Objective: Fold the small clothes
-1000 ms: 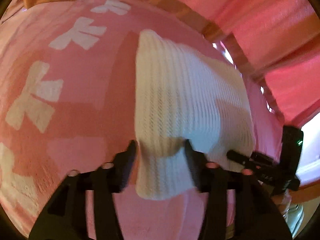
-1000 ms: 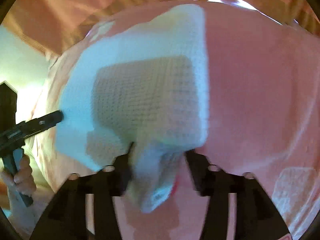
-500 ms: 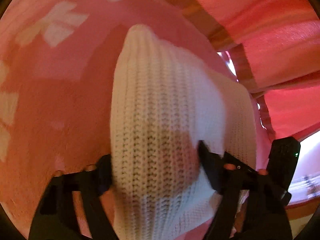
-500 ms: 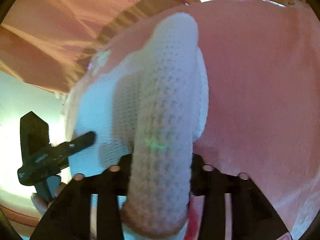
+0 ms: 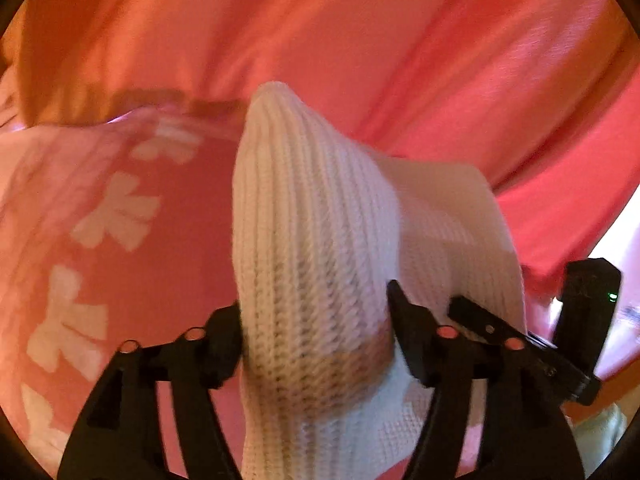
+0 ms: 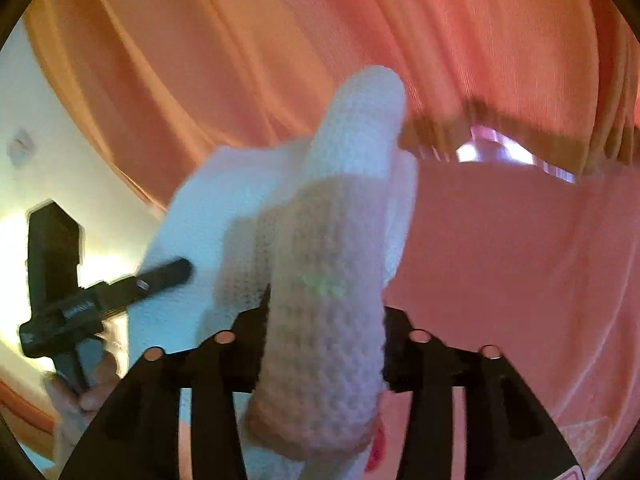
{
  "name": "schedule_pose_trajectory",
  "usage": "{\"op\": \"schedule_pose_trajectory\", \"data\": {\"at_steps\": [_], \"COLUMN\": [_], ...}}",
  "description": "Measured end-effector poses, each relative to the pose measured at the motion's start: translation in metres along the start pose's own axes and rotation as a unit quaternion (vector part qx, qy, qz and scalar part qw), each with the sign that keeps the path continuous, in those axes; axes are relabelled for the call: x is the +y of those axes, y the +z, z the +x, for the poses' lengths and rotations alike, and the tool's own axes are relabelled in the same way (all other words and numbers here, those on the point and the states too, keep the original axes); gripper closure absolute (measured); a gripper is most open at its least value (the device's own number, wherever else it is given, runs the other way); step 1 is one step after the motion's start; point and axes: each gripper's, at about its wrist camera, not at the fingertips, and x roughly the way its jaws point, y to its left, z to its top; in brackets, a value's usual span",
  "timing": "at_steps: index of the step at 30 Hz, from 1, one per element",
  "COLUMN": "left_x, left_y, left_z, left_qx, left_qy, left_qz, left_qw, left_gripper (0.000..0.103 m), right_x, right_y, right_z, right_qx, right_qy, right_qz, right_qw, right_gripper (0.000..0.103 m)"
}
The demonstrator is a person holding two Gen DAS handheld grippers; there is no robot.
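Note:
A small white knitted garment (image 5: 320,248) hangs stretched between my two grippers, lifted above a pink bedsheet (image 5: 168,280) with white bow prints. My left gripper (image 5: 316,332) is shut on one edge of it, the knit bunched up between the fingers. My right gripper (image 6: 324,320) is shut on the other edge (image 6: 320,280), which bulges up in a rounded fold. The right gripper also shows at the right of the left wrist view (image 5: 520,340). The left gripper shows at the left of the right wrist view (image 6: 104,300), held by a hand.
Orange-pink curtains (image 6: 320,40) hang close behind the bed. A bright window gap (image 6: 492,148) shows under the curtain hem. The pink sheet (image 6: 520,260) spreads to the right in the right wrist view. A pale wall (image 6: 24,128) is at the left.
Both grippers have risen with the garment, lifting it off the sheet. The views have tilted up, so the curtains now fill the upper half.

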Motion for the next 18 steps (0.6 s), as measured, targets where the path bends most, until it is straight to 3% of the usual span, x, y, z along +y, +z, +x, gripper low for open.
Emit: {"op": "schedule_pose_trajectory", "data": {"at_steps": [3,5,6,8,10,12,13,18], "left_x": [0.029,0.036,0.035,0.027,0.016,0.012,0.012,-0.001], "left_y": [-0.017,-0.024,-0.026,-0.03,-0.037,-0.041,-0.042,-0.048], "left_z": [0.047,0.054,0.049,0.039,0.033,0.038,0.043,0.03], "left_qx": [0.051,0.071,0.065,0.053,0.042,0.051,0.059,0.038], "left_qy": [0.091,0.103,0.102,0.104,0.119,0.138,0.15,0.159], "left_qz": [-0.029,-0.038,-0.037,-0.018,0.02,0.043,0.052,0.071], "left_qw": [0.9942,0.9915,0.992,0.9931,0.9918,0.9881,0.9856,0.9839], "left_gripper": [0.038,0.039,0.039,0.038,0.036,0.036,0.036,0.036], "right_x": [-0.026,-0.024,-0.015,0.007,0.018,0.01,0.005,0.028], "right_y": [-0.01,-0.011,-0.013,-0.022,-0.038,-0.054,-0.057,-0.047], "right_z": [0.028,0.016,0.005,-0.002,0.02,0.06,0.069,0.025], "right_qx": [0.024,0.011,0.0,0.0,0.043,0.117,0.126,0.051], "right_qy": [-0.091,-0.064,-0.036,-0.028,-0.037,-0.081,-0.086,-0.087], "right_qz": [0.02,0.025,0.013,-0.026,-0.061,-0.059,-0.052,-0.083], "right_qw": [0.995,0.998,0.999,0.999,0.997,0.988,0.987,0.991], "right_gripper": [0.072,0.079,0.083,0.088,0.093,0.103,0.103,0.102]}}
